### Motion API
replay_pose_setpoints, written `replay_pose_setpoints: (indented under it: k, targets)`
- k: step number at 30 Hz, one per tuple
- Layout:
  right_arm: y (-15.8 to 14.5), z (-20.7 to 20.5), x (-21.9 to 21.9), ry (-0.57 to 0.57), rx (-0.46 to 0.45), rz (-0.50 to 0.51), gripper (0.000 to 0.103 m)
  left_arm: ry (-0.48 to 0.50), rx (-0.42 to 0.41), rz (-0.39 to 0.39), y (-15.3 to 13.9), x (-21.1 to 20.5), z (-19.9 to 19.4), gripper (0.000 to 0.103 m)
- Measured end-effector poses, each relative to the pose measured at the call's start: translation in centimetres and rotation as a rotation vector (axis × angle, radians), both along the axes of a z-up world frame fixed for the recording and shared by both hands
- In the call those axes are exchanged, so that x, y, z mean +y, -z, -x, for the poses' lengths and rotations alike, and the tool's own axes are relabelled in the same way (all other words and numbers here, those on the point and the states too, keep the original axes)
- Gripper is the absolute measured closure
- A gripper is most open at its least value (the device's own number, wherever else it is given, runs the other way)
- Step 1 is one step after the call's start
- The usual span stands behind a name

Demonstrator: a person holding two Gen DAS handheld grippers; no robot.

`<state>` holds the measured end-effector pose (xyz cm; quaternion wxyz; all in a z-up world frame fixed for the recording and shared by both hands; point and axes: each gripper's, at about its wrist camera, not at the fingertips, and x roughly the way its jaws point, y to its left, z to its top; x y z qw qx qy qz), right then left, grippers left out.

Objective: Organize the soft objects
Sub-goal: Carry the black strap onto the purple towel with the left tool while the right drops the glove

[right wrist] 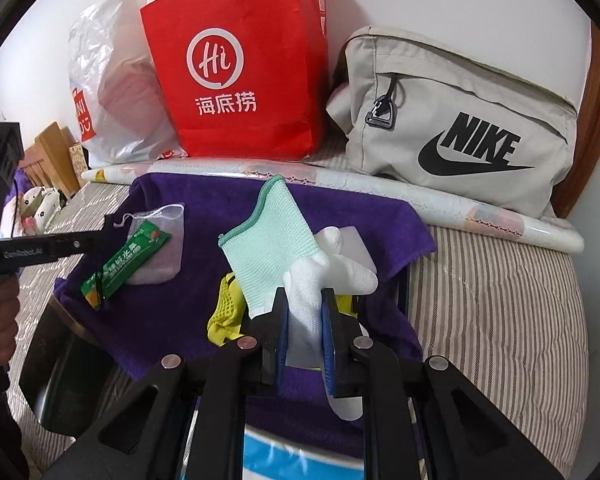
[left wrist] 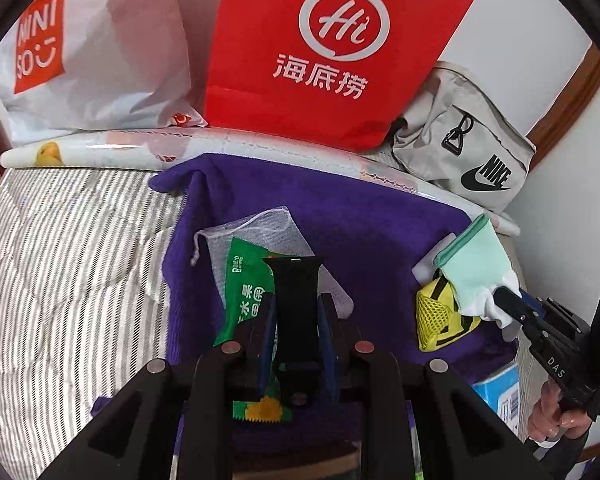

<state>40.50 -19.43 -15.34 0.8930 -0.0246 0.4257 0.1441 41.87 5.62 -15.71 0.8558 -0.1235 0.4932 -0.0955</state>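
1. Grippers, two: the left gripper [left wrist: 295, 312] has its jaws closed on one green sachet [right wrist: 129, 258], which hangs just above the purple towel [right wrist: 227, 208].
2. The right gripper [right wrist: 304, 312] is clamped on one mint-and-white glove [right wrist: 275, 240], lifted over the towel.
3. One white mesh pouch [left wrist: 255, 226] and one yellow mesh item [left wrist: 434, 312] lie on the towel.
4. Three bags stand behind: red paper bag [right wrist: 239, 72], white plastic bag [right wrist: 111, 92], beige Nike bag [right wrist: 460, 120].

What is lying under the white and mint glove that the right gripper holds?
Under the glove, a yellow mesh item lies on the purple towel. The right gripper hides part of it.
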Motion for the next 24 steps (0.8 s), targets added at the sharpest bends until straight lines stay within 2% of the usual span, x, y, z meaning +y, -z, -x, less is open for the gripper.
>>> replay_pose_setpoints:
  k: [15, 18, 20, 21, 22, 24]
  targets:
    - [-0.1, -2.0, 0.9, -0.025, 0.003, 0.015, 0.085, 0.044, 0.075, -0.003, 2.1, -1.7, -2.0, 0.083]
    - [-0.1, -2.0, 1.0, -0.028, 0.003, 0.017, 0.074, 0.052, 0.092, 0.0, 2.3, -1.8, -2.1, 0.083]
    - [-0.1, -1.8, 0.9, -0.025, -0.001, 0.02, 0.061, 0.054, 0.101, 0.003, 2.4, -1.9, -2.2, 0.083]
    - [-0.2, -1.7, 0.8, -0.023, -0.003, 0.018, 0.059, 0.055, 0.107, 0.004, 2.4, -1.9, -2.2, 0.077]
    - [-0.3, -1.6, 0.7, -0.02, -0.004, 0.011, 0.056, 0.056, 0.114, -0.004, 2.4, -1.9, -2.2, 0.067]
    - [-0.5, -1.4, 0.5, -0.02, -0.003, -0.003, 0.052, 0.049, 0.103, -0.029, 2.1, -2.1, -2.0, 0.057]
